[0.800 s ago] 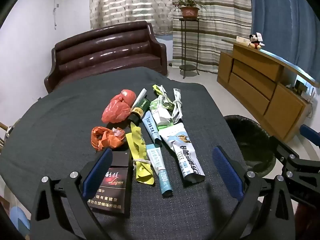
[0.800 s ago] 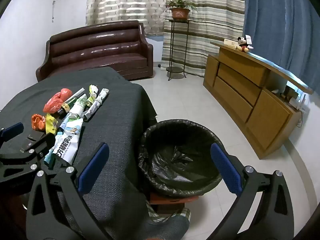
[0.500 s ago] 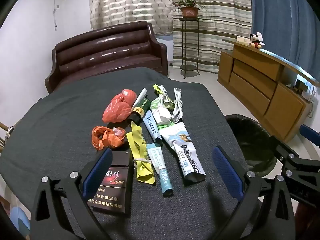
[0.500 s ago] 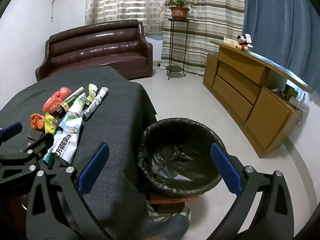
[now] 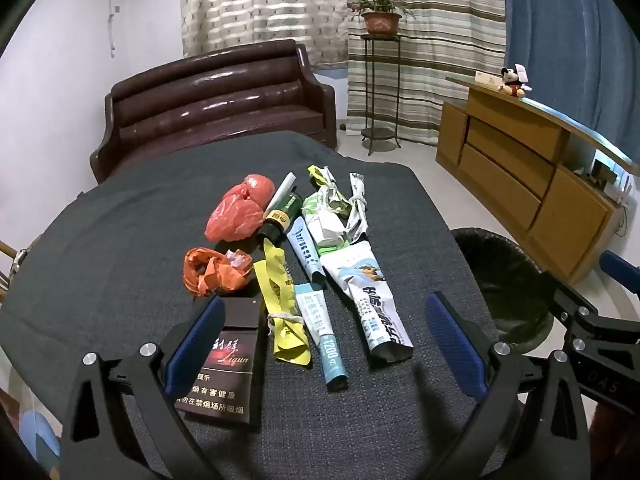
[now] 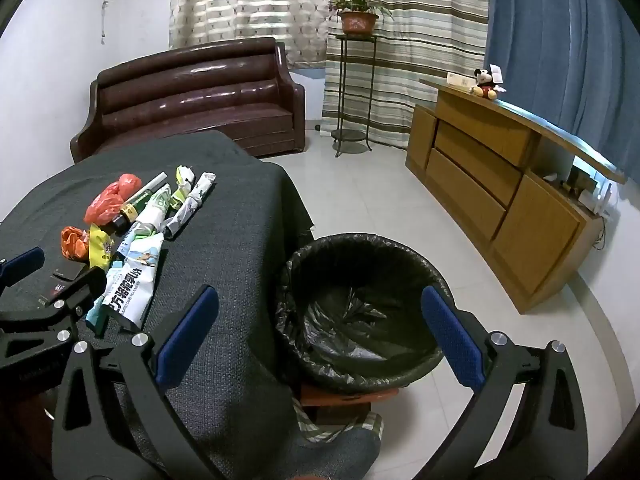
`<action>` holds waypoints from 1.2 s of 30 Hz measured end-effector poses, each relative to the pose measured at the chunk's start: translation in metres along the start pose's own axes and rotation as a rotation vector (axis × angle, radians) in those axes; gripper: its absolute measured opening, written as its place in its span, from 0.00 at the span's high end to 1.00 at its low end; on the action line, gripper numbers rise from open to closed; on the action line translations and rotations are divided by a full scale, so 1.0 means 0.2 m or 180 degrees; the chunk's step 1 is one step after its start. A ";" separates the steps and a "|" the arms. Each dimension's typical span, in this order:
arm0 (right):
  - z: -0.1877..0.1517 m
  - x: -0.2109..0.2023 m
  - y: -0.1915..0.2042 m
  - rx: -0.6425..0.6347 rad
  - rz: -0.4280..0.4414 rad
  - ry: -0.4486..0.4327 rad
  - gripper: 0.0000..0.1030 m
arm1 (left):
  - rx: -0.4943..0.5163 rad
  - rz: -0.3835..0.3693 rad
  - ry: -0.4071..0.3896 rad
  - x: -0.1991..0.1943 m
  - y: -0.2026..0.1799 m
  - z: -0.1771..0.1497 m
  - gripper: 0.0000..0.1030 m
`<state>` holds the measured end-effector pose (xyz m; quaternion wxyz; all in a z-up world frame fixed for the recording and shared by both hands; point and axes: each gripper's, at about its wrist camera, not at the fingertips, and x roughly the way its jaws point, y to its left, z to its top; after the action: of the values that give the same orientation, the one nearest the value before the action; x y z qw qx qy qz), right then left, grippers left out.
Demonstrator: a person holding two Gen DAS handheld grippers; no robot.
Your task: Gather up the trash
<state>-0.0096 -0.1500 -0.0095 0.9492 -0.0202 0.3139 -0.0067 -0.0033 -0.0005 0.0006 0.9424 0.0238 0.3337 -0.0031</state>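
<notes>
Your left hand-held gripper [image 5: 320, 344], wide open and empty, straddles the lengthwise teal paper tube [image 5: 322, 342]; bin's right.

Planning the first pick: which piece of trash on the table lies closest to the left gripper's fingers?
The dark cigarette pack: it lies right at the left gripper's left finger, partly hidden by it; the wrappers and the orange and red bags sit farther up the table.

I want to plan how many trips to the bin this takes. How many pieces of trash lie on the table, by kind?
Crumpled plastic bags: 2, red bag and orange bag
Cigarette box: 1
Dark bottle: 1
White rolled stick: 1
Wrappers and pouches: about 7; the far ones overlap
Total: about 12
</notes>
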 end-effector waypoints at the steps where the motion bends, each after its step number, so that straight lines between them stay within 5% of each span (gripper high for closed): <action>1: 0.00 0.00 0.00 0.0005 0.0003 0.0002 0.04 | -0.0002 -0.0001 0.0001 0.00 0.00 0.00 0.06; 36: 0.00 0.01 0.00 0.0011 0.0008 0.0030 0.04 | 0.0015 -0.0006 0.0037 0.07 0.03 -0.06 0.06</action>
<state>-0.0087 -0.1506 -0.0112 0.9478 -0.0181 0.3184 -0.0062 -0.0004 0.0056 -0.0167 0.9404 0.0258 0.3392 -0.0047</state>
